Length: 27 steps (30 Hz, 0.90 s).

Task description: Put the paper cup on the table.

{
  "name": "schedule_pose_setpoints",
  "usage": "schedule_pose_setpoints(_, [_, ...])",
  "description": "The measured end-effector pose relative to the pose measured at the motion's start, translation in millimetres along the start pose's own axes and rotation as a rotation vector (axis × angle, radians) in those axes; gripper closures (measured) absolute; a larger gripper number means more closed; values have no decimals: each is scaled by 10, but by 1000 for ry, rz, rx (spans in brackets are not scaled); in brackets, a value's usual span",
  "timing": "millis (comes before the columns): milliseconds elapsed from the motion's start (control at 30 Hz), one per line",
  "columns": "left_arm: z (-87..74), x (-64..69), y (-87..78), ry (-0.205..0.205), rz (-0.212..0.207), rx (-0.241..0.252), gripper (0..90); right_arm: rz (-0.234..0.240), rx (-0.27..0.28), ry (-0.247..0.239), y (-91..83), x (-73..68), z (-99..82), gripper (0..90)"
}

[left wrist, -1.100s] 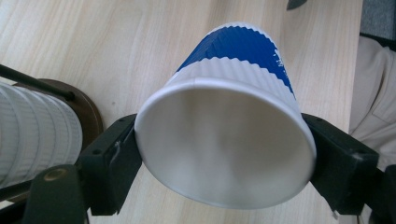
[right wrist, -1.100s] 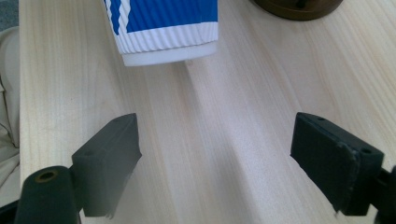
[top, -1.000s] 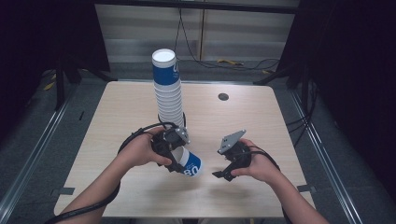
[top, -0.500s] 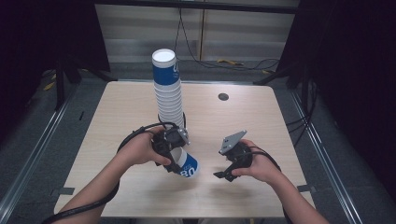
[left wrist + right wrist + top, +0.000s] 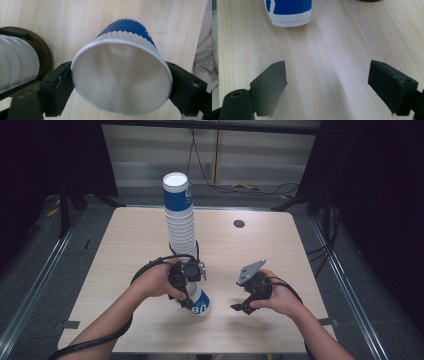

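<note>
- My left gripper (image 5: 192,296) has a blue-and-white ribbed paper cup (image 5: 199,302) between its jaws, near the front middle of the pale wooden table (image 5: 130,245).
- In the left gripper view the cup (image 5: 122,75) shows its open white mouth toward the camera; its long axis runs away from the gripper, base tipped toward the table.
- The left jaws have just been opening. They flank the rim closely on both sides; I cannot tell whether the pads still press on it.
- From above, the cup leans, mouth up toward my left hand (image 5: 157,281), blue end down and to the right.
- My right gripper (image 5: 243,307) hangs over bare wood well to the cup's right, jaws wide apart with nothing between them.
- A tall stack of blue-and-white paper cups (image 5: 180,217) stands upright just behind the left gripper.
</note>
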<state>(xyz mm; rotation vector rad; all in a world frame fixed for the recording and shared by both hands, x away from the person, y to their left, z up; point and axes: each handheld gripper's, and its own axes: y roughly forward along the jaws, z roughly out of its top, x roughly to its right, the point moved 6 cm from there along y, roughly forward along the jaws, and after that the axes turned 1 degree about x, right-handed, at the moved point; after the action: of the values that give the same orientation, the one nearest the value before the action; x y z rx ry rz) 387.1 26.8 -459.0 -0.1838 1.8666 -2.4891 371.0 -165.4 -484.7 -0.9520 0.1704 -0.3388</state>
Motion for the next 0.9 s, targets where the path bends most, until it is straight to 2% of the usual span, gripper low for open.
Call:
schedule_pose_setpoints(167, [45, -7, 20, 10, 6, 11, 149, -4, -6, 5, -9, 6, -39, 148])
schedule_pose_setpoints(400, [140, 19, 54, 59, 19, 89, 142, -13, 0, 7, -34, 15, -49, 148])
schedule_pose_setpoints(667, [162, 21, 100, 59, 22, 165, 135, -15, 1, 12, -57, 15, -50, 148])
schedule_pose_setpoints(733, [155, 8, 111, 67, 22, 178, 133, -20, 0, 14, -59, 20, -60, 148])
schedule_pose_setpoints(900, [117, 17, 190, 50, 19, 199, 129, -14, 7, 17, -59, 10, -76, 148])
